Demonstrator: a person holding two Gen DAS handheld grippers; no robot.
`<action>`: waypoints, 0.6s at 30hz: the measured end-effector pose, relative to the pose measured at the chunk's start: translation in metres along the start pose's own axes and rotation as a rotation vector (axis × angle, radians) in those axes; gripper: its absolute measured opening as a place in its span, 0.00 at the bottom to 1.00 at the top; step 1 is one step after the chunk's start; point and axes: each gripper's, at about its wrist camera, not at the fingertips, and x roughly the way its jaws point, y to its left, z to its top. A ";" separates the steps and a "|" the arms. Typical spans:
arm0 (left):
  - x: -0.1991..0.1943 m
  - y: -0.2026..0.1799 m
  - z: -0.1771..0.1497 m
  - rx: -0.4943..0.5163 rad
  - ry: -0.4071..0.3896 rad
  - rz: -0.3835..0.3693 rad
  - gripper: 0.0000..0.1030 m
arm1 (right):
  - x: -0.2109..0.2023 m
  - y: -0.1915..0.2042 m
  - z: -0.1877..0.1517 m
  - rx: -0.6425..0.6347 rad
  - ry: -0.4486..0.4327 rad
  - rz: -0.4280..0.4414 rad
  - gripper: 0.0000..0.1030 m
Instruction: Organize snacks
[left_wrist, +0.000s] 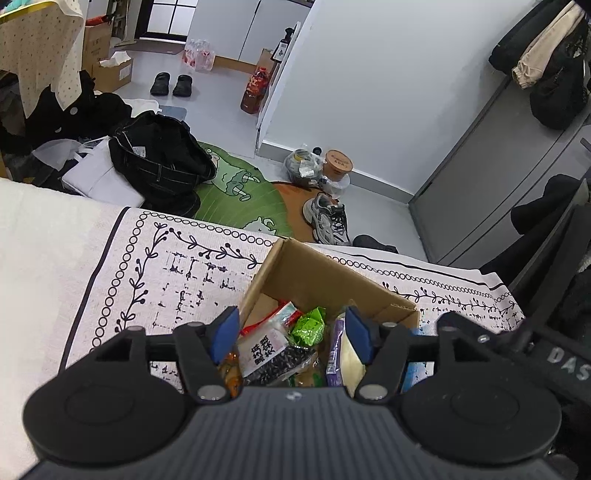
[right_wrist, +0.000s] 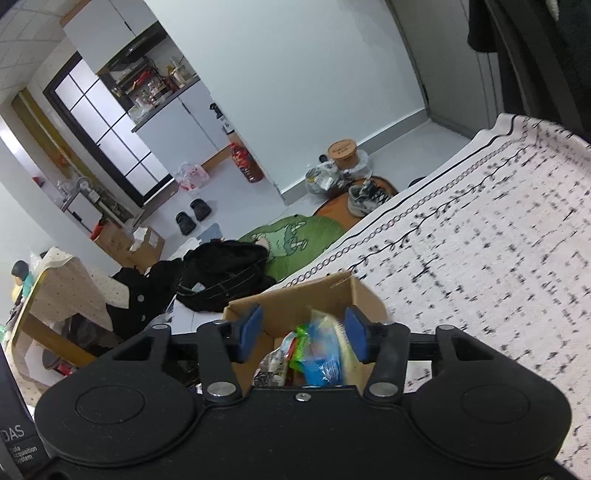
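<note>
An open cardboard box (left_wrist: 317, 273) stands on a white cloth with black printed patterns (left_wrist: 147, 280). Inside lie several snacks: a green foil packet (left_wrist: 310, 326), a bag of black seeds with a white label (left_wrist: 273, 354), a purple packet (left_wrist: 334, 350) and a pale yellow packet (left_wrist: 351, 363). My left gripper (left_wrist: 291, 334) hangs open over the box, its blue pads touching nothing. In the right wrist view the box (right_wrist: 295, 295) lies under my right gripper (right_wrist: 303, 334), which is open. A blurred blue packet (right_wrist: 323, 356) sits loose between its jaws, beside the green packet (right_wrist: 300, 345).
The cloth's far edge drops to a floor. On the floor are a black bag (left_wrist: 159, 158), a green rug (left_wrist: 240, 199), grey sneakers (left_wrist: 328, 221) and a brown tub (left_wrist: 337, 164). A grey cabinet (left_wrist: 498, 166) stands at the right. The other gripper's black body (left_wrist: 554, 354) is close beside the box.
</note>
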 end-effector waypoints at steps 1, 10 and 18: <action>-0.001 0.000 0.000 0.001 0.002 0.003 0.64 | -0.002 -0.002 0.000 0.005 0.001 -0.009 0.49; -0.013 -0.015 0.000 0.048 0.015 0.007 0.77 | -0.033 -0.032 0.001 0.019 -0.009 -0.097 0.50; -0.029 -0.043 -0.008 0.132 0.031 -0.009 0.82 | -0.063 -0.056 0.002 0.042 -0.022 -0.147 0.54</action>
